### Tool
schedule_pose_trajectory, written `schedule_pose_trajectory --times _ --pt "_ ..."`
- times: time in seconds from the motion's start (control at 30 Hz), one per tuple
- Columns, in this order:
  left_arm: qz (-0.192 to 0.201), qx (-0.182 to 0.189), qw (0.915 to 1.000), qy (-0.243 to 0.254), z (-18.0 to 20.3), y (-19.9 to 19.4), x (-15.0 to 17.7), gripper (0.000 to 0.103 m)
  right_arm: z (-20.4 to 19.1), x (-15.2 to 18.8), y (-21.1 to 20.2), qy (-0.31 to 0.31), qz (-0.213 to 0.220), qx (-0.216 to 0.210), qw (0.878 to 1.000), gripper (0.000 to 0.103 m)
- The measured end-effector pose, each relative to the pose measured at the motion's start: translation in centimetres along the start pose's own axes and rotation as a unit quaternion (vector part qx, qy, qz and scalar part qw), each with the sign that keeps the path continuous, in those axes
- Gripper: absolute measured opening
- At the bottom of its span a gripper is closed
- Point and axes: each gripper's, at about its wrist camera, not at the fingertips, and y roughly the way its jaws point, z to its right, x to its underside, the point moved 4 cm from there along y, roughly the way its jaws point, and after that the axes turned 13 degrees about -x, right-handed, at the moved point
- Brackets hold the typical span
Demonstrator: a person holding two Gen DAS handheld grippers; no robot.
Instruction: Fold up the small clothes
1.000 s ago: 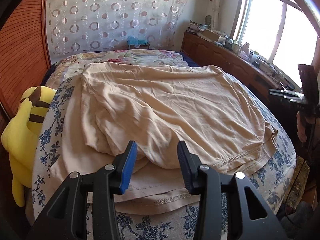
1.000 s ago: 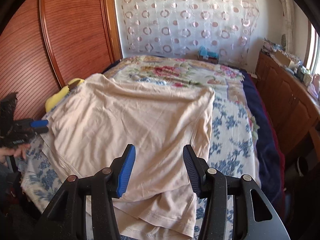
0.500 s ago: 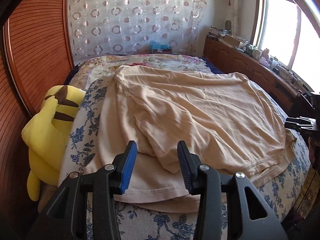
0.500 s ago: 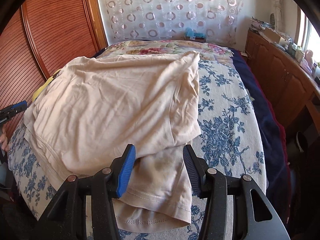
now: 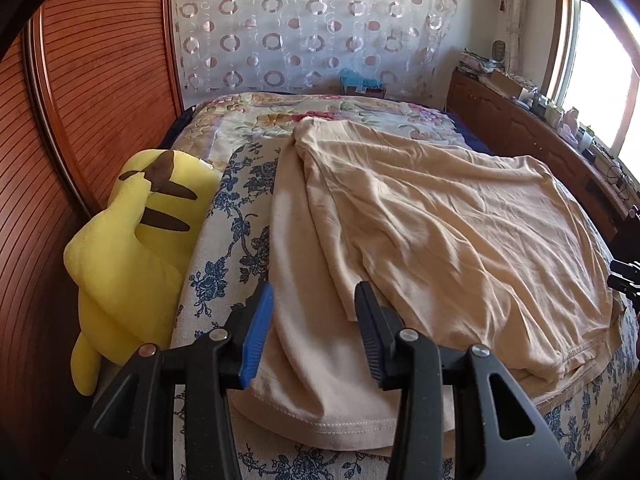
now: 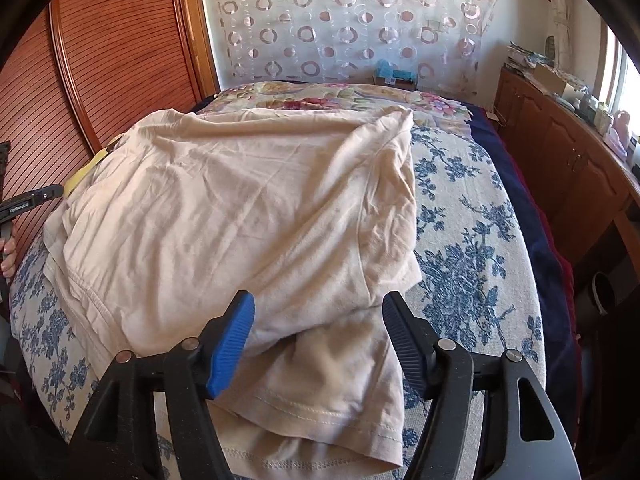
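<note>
A beige T-shirt point(image 5: 440, 232) lies folded over itself on the bed; it also shows in the right wrist view point(image 6: 248, 216). My left gripper point(image 5: 314, 332) is open and empty, hovering over the shirt's left sleeve point(image 5: 320, 380) near the bed's front edge. My right gripper point(image 6: 318, 340) is open and empty, hovering over the shirt's right sleeve point(image 6: 332, 392). The right gripper's tip shows at the far right edge of the left wrist view point(image 5: 626, 276). The left gripper shows at the left edge of the right wrist view point(image 6: 28, 204).
The bed point(image 6: 472, 248) has a blue floral cover. A yellow plush toy point(image 5: 132, 248) sits at the bed's left side against a wooden slatted wall point(image 5: 80, 100). A wooden cabinet point(image 6: 568, 160) with clutter runs along the right.
Both grippers have pulled back toward the near edge and apart, the left over the left sleeve, the right over the right sleeve. The shirt lies as before.
</note>
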Motion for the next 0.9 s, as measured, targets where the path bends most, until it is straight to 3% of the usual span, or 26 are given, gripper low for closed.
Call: schedule_pose_trajectory --times 0.43,0.9 --pt "-0.040 -0.014 0.9990 0.012 0.1 2.7 0.7 0.043 -1.9 -1.4 0.0 -0.029 0.013 -0.017 0.999 0.069" --pt "-0.031 -0.009 0.9995 0.007 0.0 2.7 1.2 0.043 -1.6 -1.9 1.4 -0.024 0.006 -0.017 1.000 0.069"
